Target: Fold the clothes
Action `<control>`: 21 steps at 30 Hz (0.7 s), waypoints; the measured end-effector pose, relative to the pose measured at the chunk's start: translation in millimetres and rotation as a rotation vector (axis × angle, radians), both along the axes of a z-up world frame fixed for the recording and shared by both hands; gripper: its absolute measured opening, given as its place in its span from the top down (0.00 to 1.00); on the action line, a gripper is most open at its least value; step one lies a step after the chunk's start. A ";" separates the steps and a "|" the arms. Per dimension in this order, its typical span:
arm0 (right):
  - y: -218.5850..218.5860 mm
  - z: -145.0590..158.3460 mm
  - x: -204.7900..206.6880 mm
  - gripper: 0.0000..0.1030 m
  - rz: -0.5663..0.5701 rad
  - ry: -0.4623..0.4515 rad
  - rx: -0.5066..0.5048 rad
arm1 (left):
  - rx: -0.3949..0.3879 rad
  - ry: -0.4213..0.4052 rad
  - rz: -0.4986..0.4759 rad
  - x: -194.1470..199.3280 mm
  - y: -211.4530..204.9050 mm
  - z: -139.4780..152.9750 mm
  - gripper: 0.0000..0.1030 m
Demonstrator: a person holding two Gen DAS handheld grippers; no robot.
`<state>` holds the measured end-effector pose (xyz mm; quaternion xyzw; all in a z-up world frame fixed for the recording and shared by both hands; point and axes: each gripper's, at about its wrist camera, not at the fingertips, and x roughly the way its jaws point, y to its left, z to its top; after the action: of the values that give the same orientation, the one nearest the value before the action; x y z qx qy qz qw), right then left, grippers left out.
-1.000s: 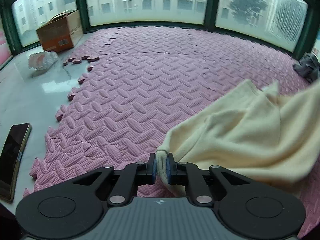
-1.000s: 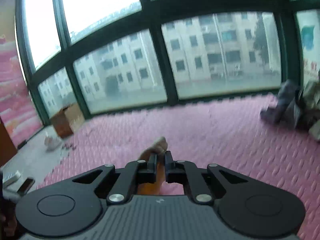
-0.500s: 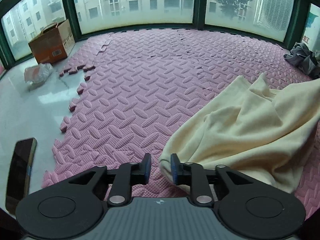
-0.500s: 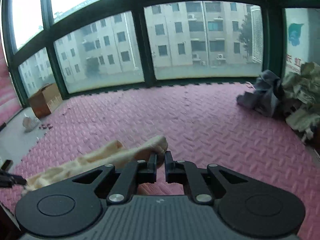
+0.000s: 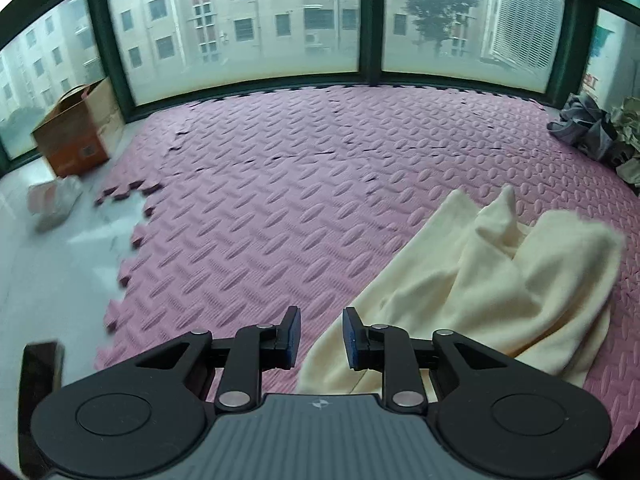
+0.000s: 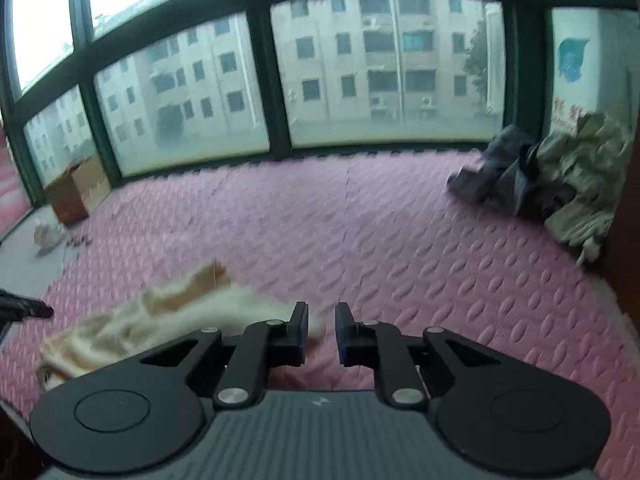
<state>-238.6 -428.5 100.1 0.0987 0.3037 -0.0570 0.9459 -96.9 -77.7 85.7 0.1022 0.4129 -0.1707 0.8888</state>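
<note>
left gripper (image 5: 319, 338): my jaws stand apart, nothing pinched; cream cloth edge lies on the mat below and to the right of the gap, pads not pressing it.
right gripper (image 6: 321, 334): my jaws are opening, gap clear, only mat showing between the pads; cloth tip sits just beside the left pad, not gripped as far as I can see.
cream garment (image 5: 492, 280): task item, lower right of the left wrist view, crumpled and lying on the mat, one fold standing up in a peak near the centre right; in the right wrist view it is lower left, stretched out flat-ish, blurred.
pink foam mat (image 5: 288, 200): covers most of the floor, jigsaw edge on the left side, a few loose tile pieces at the left edge.
bare floor (image 5: 44, 264): pale and glossy, left side of the left wrist view.
cardboard box (image 5: 76, 132): upper left, open top, against the window base.
plastic bag (image 5: 54, 200): just below the box on the bare floor, blurred.
phone (image 5: 38, 384): dark slab, lower left edge of the left wrist view, on the bare floor.
clothes pile (image 6: 540, 180): grey and beige items heaped at the right side of the right wrist view, well apart from the cream garment.
windows (image 6: 384, 68): dark green frames across the top, apartment blocks outside.
other gripper tip: dark part poking in at the far left edge of the right wrist view, near the cloth end; I cannot tell more.
</note>
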 end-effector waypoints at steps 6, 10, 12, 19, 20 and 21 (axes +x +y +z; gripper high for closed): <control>19.1 15.0 39.2 0.83 0.119 -0.024 0.092 | 0.003 0.006 -0.061 22.6 -33.9 -5.0 0.76; 44.1 -2.0 86.2 0.77 0.203 0.033 0.133 | -0.017 0.028 -0.080 38.1 -48.9 -9.2 0.76; 54.4 -12.0 109.2 0.77 0.223 0.066 0.146 | -0.014 0.033 -0.091 45.3 -55.1 -11.5 0.76; 67.7 -44.1 163.0 0.66 0.207 0.164 0.168 | -0.012 0.050 -0.159 71.2 -79.3 -19.9 0.76; 67.2 -49.1 167.7 0.66 0.201 0.176 0.174 | -0.015 0.053 -0.172 75.3 -83.2 -21.4 0.76; 65.8 -54.0 171.9 0.66 0.195 0.188 0.185 | -0.018 0.058 -0.185 78.9 -87.8 -23.1 0.76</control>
<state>-66.7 -362.6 46.1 0.1496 0.4031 0.0545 0.9012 -18.0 -165.5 62.6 0.1270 0.4258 -0.2587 0.8577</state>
